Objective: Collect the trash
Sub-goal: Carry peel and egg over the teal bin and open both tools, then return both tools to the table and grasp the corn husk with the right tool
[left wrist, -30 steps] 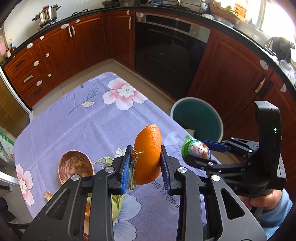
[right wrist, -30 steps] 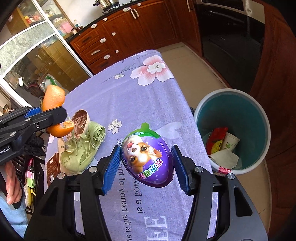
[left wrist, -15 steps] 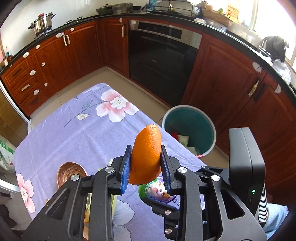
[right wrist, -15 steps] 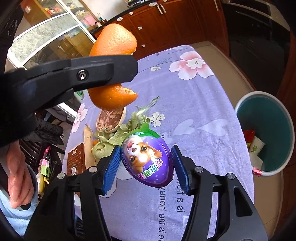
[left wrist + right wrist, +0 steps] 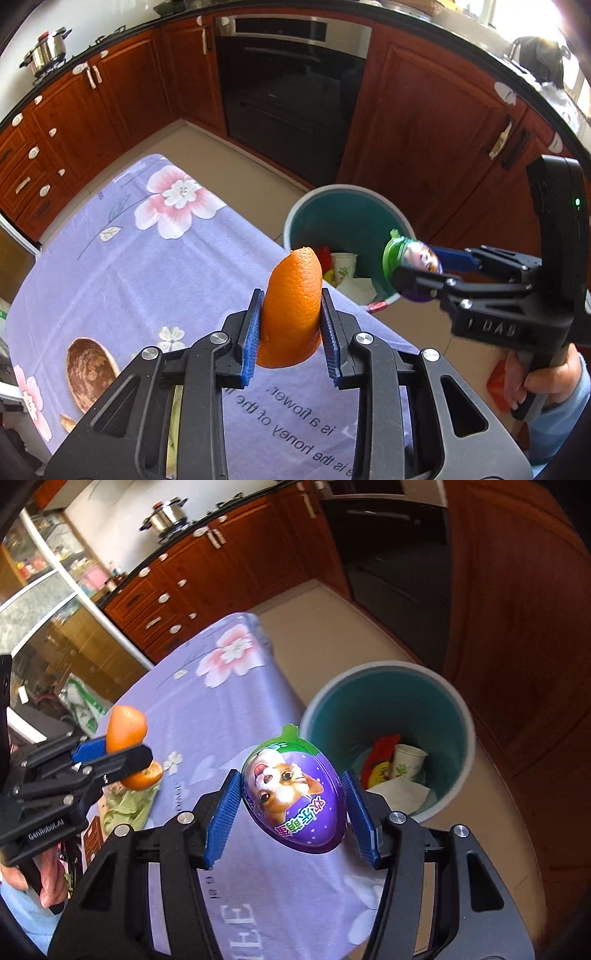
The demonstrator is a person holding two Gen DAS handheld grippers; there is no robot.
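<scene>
My left gripper pinches an orange peel above the table edge beside the bin. My right gripper clamps a purple toy egg near the bin's rim.

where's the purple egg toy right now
The purple egg toy is clamped in the right gripper, held in the air by the table edge, just left of the teal bin in the right wrist view.
</scene>
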